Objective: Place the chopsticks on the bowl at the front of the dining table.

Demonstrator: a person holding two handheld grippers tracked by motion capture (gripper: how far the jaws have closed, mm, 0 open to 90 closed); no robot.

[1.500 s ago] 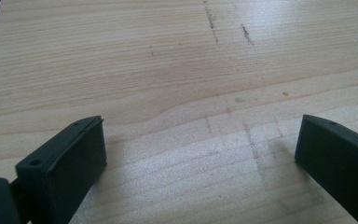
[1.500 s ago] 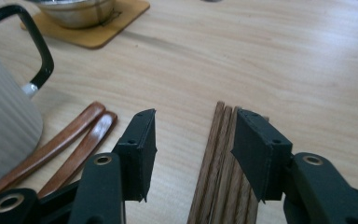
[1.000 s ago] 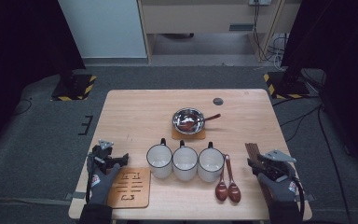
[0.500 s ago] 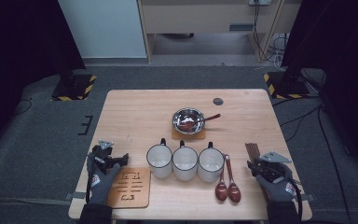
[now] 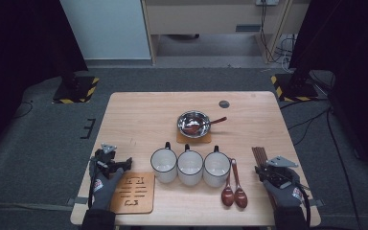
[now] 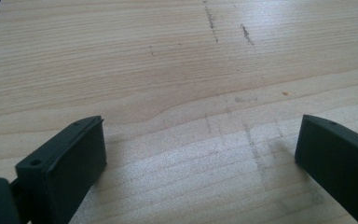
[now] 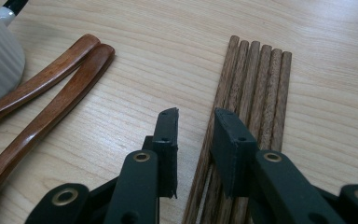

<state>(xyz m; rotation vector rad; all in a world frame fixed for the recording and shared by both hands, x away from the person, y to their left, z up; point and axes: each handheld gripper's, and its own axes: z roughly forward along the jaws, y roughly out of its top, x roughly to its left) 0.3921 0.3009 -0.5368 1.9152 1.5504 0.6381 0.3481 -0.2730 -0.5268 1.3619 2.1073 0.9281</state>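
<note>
1. Right gripper (image 7: 193, 116), at the counter's (image 5: 139, 115) near right corner, low over a bundle of six dark wooden chopsticks (image 7: 256, 93). Fingers (image 7: 168, 135) just drawn in to a narrow gap, the leftmost stick lying between them and nearer the right-hand finger; pads apparently not yet pressing on it. Narrow setting judged to suit picking one thin stick off the edge of the bundle without disturbing the rest.
2. Chopsticks side by side and touching, flat on the counter, pointing away from the person; placed at the right edge, hence within easy reach of the right hand (image 5: 285, 191).
3. Left gripper (image 5: 122, 163), resting at the near left, just behind a slotted wooden trivet (image 5: 133, 191). Fingers spread wide over bare wood, nothing between them; likely parked in readiness.
4. Two wooden spoons (image 5: 234, 189), touching, bowls toward the person, between the chopsticks and the mugs; close beside the right gripper but apart from it.
5. Three white mugs (image 5: 190, 166) in a row at centre, rims touching, handles turned away from the person.
6. Steel bowl (image 5: 194, 123) on a square coaster behind the mugs, a spoon handle leaning out over its right rim.
</note>
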